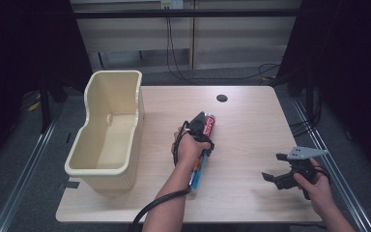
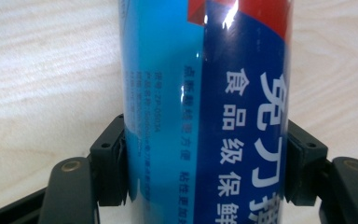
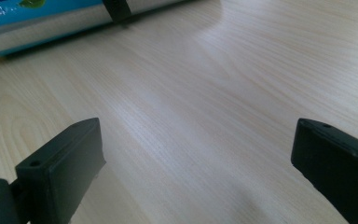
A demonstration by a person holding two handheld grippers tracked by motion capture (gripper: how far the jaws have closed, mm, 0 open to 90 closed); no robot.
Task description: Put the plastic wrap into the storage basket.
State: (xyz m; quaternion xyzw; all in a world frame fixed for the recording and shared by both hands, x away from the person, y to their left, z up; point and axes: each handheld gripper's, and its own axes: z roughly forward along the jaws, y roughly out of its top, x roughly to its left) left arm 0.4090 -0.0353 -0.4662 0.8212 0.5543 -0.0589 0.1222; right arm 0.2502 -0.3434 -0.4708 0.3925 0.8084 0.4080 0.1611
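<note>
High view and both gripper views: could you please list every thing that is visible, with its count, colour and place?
box: one, long, blue with red end and white print, lying near the table's middle, clamped between the left gripper's jaws.
bin: one, cream plastic, open top, on the table's left side, apart from the box.
table: one, light wood grain, with a dark round hole near its far edge.
cables: several, black, on the floor behind the table.
left gripper: one, black, jaws pressed on both sides of the box, held by the left hand.
right gripper: one, black with grey plate, jaws wide apart over bare table at the right, held by the right hand.
</note>
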